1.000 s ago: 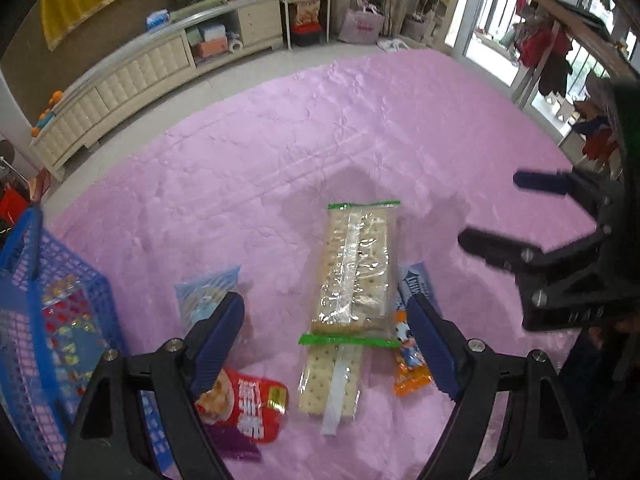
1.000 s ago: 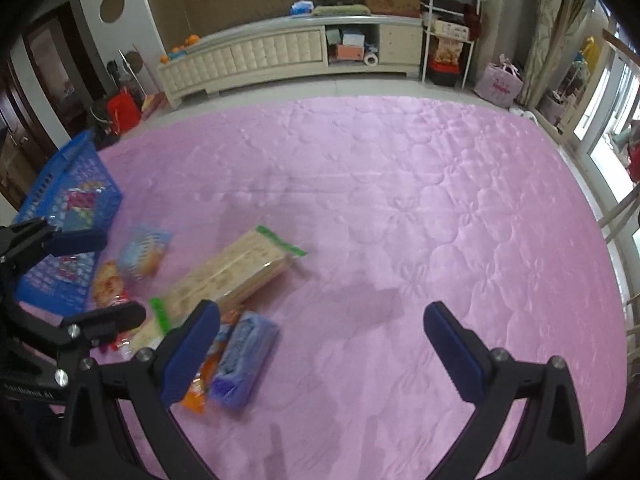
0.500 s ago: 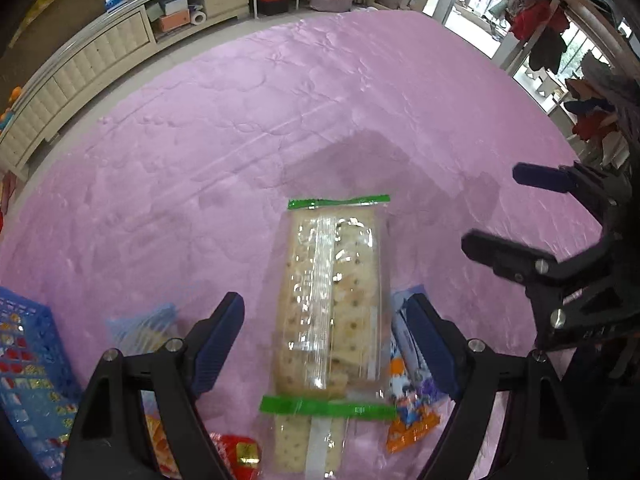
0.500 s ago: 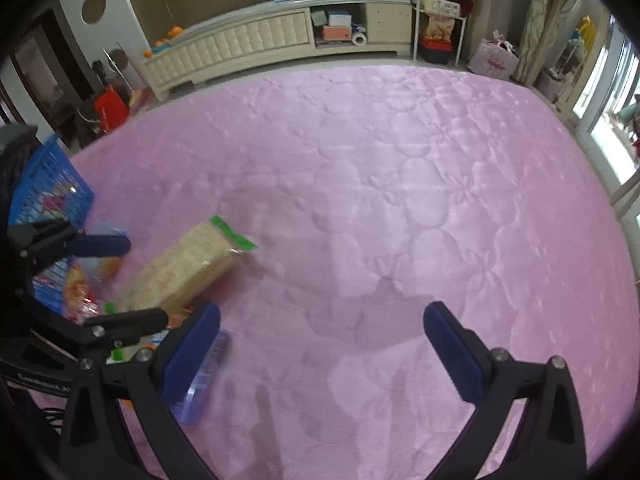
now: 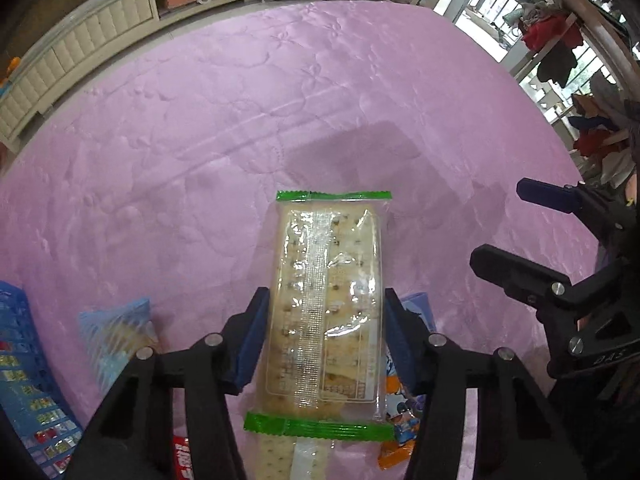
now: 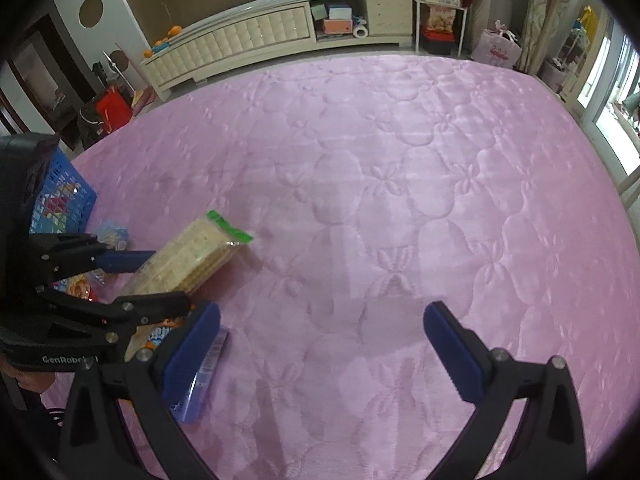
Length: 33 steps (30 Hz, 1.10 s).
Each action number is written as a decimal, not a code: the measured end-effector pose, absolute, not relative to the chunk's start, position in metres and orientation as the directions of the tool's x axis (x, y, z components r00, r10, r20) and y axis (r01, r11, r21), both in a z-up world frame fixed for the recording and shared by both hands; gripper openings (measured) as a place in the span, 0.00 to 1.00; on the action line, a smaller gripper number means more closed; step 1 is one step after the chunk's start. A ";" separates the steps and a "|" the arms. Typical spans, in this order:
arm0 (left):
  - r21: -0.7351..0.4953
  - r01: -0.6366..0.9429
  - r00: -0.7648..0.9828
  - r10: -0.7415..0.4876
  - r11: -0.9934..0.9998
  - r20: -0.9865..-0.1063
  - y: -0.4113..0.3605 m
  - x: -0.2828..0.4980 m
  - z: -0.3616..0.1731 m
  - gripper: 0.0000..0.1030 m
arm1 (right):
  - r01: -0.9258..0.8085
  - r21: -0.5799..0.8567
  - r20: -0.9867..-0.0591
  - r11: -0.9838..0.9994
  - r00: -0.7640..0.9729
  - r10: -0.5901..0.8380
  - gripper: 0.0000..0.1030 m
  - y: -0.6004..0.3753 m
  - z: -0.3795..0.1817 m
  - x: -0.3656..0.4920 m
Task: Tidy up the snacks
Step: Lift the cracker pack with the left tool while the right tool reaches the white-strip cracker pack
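Observation:
My left gripper [image 5: 324, 340] is shut on a long clear cracker pack with green ends [image 5: 326, 304], its blue pads pressing both sides. The pack [image 6: 192, 260] also shows in the right wrist view, held in the left gripper [image 6: 160, 278]. My right gripper [image 6: 320, 356] is open and empty over the pink quilt, and shows at the right of the left wrist view [image 5: 516, 228]. A second cracker pack [image 5: 280, 460], a blue-orange snack [image 5: 400, 412], a light blue packet [image 5: 116, 336] and a red packet [image 5: 184, 456] lie on the quilt. A blue basket [image 5: 24, 380] with snacks stands at left.
A pink quilted cover [image 6: 400, 200] spreads across the surface. A purple-blue pack [image 6: 204, 376] lies by my right gripper's left finger. A cream low cabinet [image 6: 248, 36] stands at the far wall. Windows and hanging clothes [image 5: 560, 48] are at right.
My left gripper has moved down and forward over the cracker pack and shut on its sides. The right gripper has stayed open and shifted slightly.

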<state>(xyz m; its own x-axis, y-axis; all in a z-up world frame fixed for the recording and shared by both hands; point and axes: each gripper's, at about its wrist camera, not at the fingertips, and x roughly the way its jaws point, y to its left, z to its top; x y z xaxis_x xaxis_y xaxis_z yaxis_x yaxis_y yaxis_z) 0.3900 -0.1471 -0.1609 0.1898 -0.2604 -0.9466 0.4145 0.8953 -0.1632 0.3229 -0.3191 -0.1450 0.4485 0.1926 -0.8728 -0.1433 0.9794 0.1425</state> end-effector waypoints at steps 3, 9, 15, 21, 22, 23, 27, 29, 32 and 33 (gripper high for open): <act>-0.128 0.414 0.223 -0.236 0.901 -0.946 -0.141 0.388 -0.155 0.50 | -0.145 0.155 -0.873 0.977 0.443 0.204 1.00 -0.316 -0.145 0.324; -0.081 0.392 0.290 -0.207 0.916 -0.935 -0.127 0.382 -0.139 0.50 | -0.152 0.170 -0.874 0.974 0.434 0.220 1.00 -0.309 -0.146 0.328; -0.033 0.344 0.360 -0.164 0.939 -0.918 -0.106 0.364 -0.124 0.50 | -0.182 0.196 -0.866 0.964 0.429 0.257 1.00 -0.294 -0.143 0.328; 0.014 0.306 0.438 -0.128 0.952 -0.890 -0.082 0.328 -0.105 0.50 | -0.305 0.192 -0.838 0.933 0.444 0.318 1.00 -0.265 -0.132 0.318; 0.019 0.292 0.448 -0.119 0.956 -0.886 -0.076 0.323 -0.103 0.50 | -0.329 0.189 -0.832 0.925 0.447 0.329 1.00 -0.260 -0.130 0.315; 0.019 0.273 0.456 -0.111 0.962 -0.883 -0.068 0.315 -0.101 0.50 | -0.365 0.184 -0.823 0.913 0.450 0.346 1.00 -0.253 -0.128 0.310; 0.012 0.235 0.463 -0.101 0.972 -0.880 -0.050 0.289 -0.103 0.50 | -0.503 0.134 -0.825 0.854 0.421 0.378 1.00 -0.222 -0.125 0.297; 0.003 0.215 0.470 -0.101 0.977 -0.877 -0.040 0.273 -0.100 0.50 | -0.567 0.091 -0.834 0.819 0.405 0.373 1.00 -0.207 -0.124 0.290; 0.021 0.185 0.495 -0.075 0.983 -0.866 -0.027 0.252 -0.095 0.50 | -0.666 0.040 -0.840 0.745 0.382 0.386 1.00 -0.186 -0.123 0.279; 0.016 0.171 0.502 -0.073 0.985 -0.862 -0.022 0.248 -0.092 0.50 | -0.702 0.006 -0.841 0.712 0.381 0.384 1.00 -0.179 -0.123 0.274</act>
<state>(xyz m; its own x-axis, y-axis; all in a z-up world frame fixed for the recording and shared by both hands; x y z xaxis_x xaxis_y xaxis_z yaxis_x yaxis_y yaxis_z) 0.2475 -0.0219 -0.0916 0.5022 -0.0726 -0.8617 0.1706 0.9852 0.0164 0.2741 -0.1794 -0.1234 0.3814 0.3839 -0.8410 -0.7024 0.7118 0.0064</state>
